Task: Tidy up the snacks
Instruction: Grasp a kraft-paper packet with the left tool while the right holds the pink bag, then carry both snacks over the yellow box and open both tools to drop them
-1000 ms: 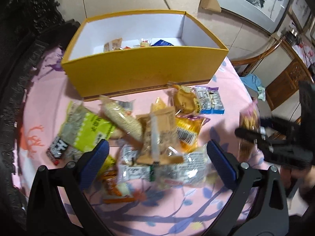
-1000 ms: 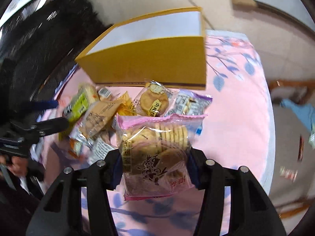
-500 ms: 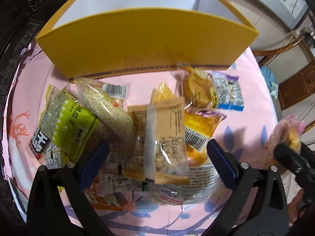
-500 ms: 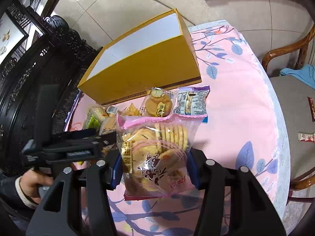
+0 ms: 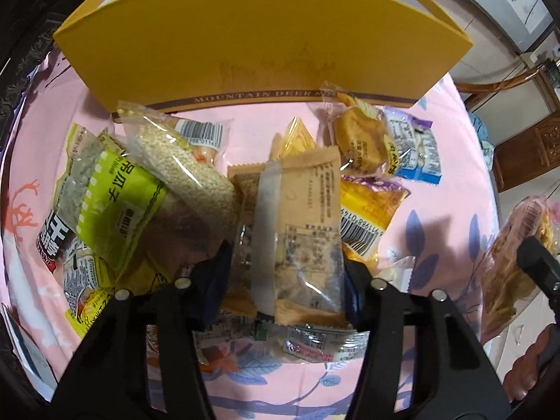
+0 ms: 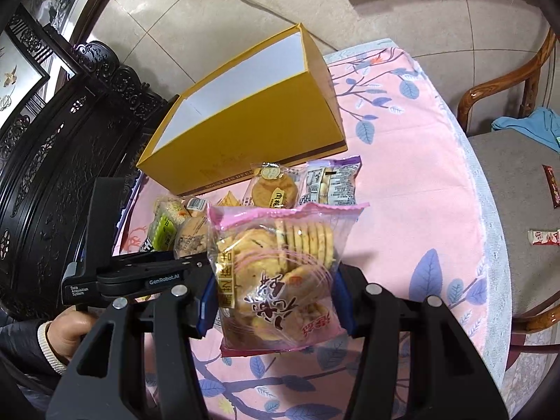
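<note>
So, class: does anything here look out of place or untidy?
Yes. Two small snack packets lie on the chair seat, away from the heap beside the yellow box on the table. A blue cloth is also bunched on that seat.

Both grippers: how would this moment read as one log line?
left gripper: closing around tan snack packet | right gripper: holding pink cracker bag | yellow box: open

Box [image 6: 245, 129]: yellow outside, white inside, open-topped, standing at the far side of the pink floral surface [image 6: 413, 210].
Snack pile [image 5: 217, 192]: mixed packets heaped just in front of the box.
Tan packet [image 5: 297, 231]: clear-windowed, lengthwise atop the pile, between the closing left tool [image 5: 285, 280] pads.
Cracker bag [image 6: 280, 273]: pink-edged, clear, round crackers inside, upright, clamped in the right tool [image 6: 276, 301].
</note>
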{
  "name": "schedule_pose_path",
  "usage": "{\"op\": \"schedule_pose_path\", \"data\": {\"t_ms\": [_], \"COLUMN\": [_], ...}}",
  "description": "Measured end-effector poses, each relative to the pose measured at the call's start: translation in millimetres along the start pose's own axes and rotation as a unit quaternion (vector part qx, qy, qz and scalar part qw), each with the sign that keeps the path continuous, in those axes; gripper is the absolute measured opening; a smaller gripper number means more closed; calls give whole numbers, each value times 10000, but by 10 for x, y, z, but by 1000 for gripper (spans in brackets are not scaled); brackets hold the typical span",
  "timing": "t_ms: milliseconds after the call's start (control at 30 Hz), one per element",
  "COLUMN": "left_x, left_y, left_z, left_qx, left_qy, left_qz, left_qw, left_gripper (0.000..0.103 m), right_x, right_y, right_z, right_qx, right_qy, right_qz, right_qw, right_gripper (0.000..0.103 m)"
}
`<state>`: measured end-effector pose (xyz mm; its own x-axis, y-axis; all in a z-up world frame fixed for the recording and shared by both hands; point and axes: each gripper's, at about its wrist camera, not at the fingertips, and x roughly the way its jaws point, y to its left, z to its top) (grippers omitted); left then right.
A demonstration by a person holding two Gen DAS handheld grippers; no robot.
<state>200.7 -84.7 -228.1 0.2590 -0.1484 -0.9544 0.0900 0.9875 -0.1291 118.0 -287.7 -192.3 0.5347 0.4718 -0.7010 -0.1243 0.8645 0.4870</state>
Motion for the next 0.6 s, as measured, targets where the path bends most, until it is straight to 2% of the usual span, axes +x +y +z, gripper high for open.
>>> {"op": "schedule_pose_path", "data": {"t_ms": [300, 433, 600], "left_x": [-311, -375, -724], "left_y": [54, 67, 148], "left_z": [-100, -145, -133], "left_qx": [101, -16, -68], "left_qy": [-380, -446, -884], "left_qz": [-209, -395, -537], "left_qw": [9990, 9982, 9946], "left_gripper": [48, 47, 47], "right_x": [-73, -117, -206], "right_y": [155, 258, 388], "right_z": [6, 13, 51], "right_qx": [-204, -301, -432], "right_qy": [-38, -72, -159], "right_qz": [-27, -48, -38], "right_qw": [9998, 9995, 9989], "right_gripper": [54, 54, 54]}}
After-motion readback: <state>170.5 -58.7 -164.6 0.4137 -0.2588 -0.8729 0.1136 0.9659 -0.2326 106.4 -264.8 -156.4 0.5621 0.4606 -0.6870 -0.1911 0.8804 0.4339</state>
